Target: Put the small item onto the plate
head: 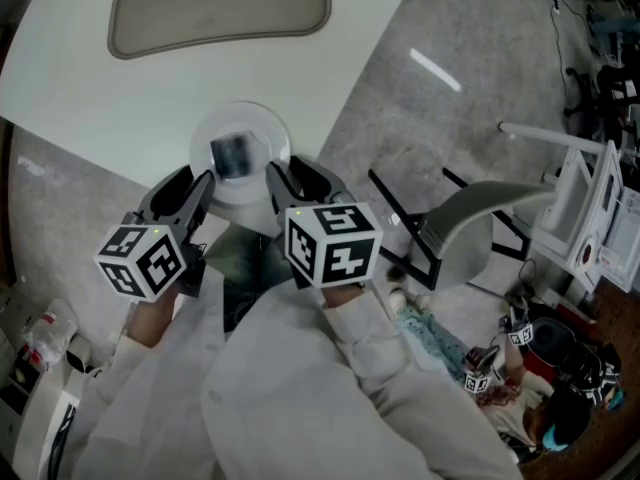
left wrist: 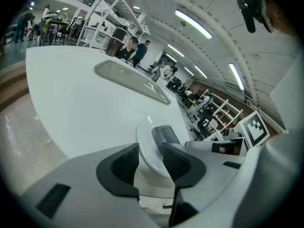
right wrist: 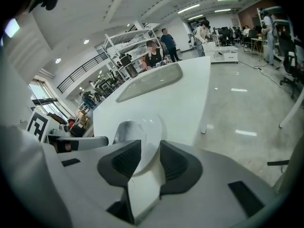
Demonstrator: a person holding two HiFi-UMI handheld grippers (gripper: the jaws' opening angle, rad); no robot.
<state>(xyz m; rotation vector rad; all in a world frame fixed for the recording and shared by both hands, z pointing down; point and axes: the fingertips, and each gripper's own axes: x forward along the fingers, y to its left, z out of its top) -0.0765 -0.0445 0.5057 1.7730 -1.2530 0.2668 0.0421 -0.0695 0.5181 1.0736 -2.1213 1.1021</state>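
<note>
Left hand-held gripper (left wrist: 151,151) and right hand-held gripper (right wrist: 151,148): I read the jaws of each as narrowly apart with nothing clamped, the ribbed pads framing the near rim of the plate (head: 265,128). The small item (head: 232,155), a dark grey block, lies flat on the plate, near the edge of the white surface (head: 80,78). I judge it light and matte, best pinched across its short sides. The glossy plate may slide if nudged.

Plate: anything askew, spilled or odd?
Nothing stands out. The plate sits flat on the table, close to its edge, with the grey item lying on it. The left gripper and right gripper are open and empty, one on each side.
</note>
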